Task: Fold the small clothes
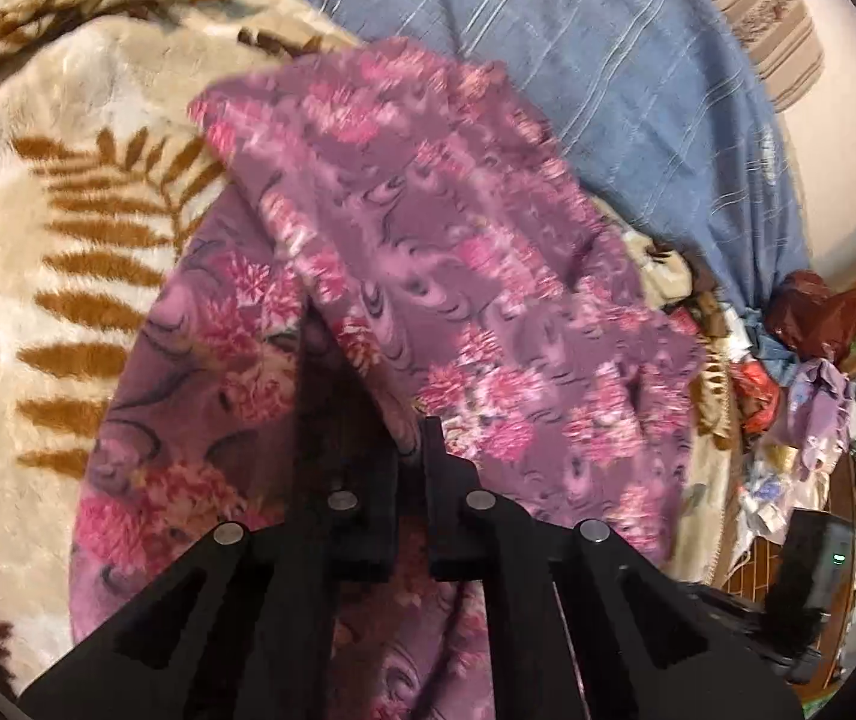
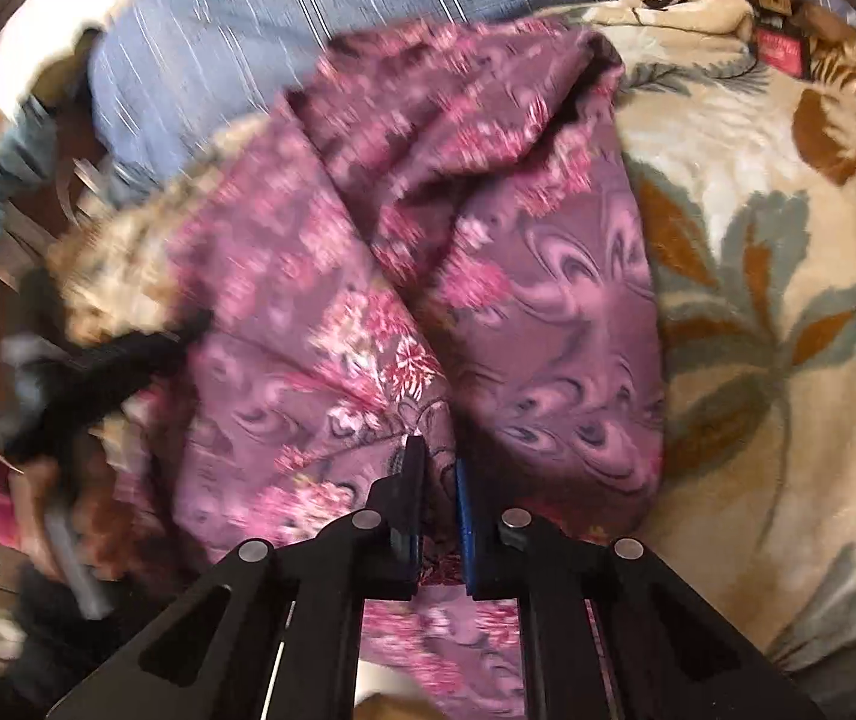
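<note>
A purple garment with pink flowers (image 1: 439, 252) lies on a cream blanket with brown fern leaves (image 1: 50, 252). My left gripper (image 1: 413, 444) is shut on a fold of the garment and holds it lifted, so the cloth drapes away from the fingers. In the right wrist view the same garment (image 2: 368, 276) is bunched in a ridge. My right gripper (image 2: 436, 456) is shut on its near edge, with cloth pinched between the black and blue pads. The left gripper (image 2: 110, 360) shows blurred at the left of the right wrist view.
A blue striped cloth (image 1: 577, 60) lies beyond the garment. A heap of mixed clothes (image 1: 787, 390) sits at the right edge of the left wrist view. The cream blanket with leaf print (image 2: 787, 300) spreads to the right of the garment in the right wrist view.
</note>
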`<action>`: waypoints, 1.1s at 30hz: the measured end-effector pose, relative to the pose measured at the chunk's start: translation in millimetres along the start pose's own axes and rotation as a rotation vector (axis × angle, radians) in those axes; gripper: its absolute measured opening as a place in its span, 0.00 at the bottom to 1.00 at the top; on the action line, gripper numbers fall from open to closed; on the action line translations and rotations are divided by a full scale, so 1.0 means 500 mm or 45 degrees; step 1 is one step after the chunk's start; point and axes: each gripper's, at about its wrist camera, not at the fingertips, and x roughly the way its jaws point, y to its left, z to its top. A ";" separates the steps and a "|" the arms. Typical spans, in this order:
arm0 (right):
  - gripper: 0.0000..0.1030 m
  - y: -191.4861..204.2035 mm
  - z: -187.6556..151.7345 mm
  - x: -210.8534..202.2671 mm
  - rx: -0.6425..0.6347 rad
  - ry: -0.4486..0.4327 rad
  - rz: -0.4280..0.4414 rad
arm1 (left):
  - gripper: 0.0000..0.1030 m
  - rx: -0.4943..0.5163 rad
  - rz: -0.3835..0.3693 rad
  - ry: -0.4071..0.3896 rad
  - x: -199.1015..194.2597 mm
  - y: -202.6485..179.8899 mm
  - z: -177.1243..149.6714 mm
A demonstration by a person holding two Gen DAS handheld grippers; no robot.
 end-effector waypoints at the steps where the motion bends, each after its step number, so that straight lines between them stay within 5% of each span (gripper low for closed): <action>1: 0.08 0.004 -0.002 -0.002 0.005 0.009 -0.005 | 0.04 0.033 0.004 -0.032 -0.018 -0.010 -0.001; 7: 0.09 0.033 -0.018 -0.012 -0.092 -0.023 -0.071 | 0.06 0.069 0.105 0.046 0.015 -0.008 -0.032; 11: 0.14 0.034 -0.013 -0.001 -0.088 -0.009 -0.078 | 0.19 0.135 0.117 0.010 0.006 -0.029 -0.033; 21: 0.17 0.042 -0.015 -0.001 -0.114 -0.014 -0.129 | 0.27 0.244 0.200 -0.017 0.005 -0.056 -0.072; 24: 0.18 0.048 -0.015 -0.001 -0.123 -0.016 -0.143 | 0.35 0.234 0.185 -0.017 0.002 -0.059 -0.081; 33: 0.21 0.049 -0.023 -0.007 -0.130 -0.018 -0.173 | 0.36 0.187 0.093 0.017 0.006 -0.062 -0.078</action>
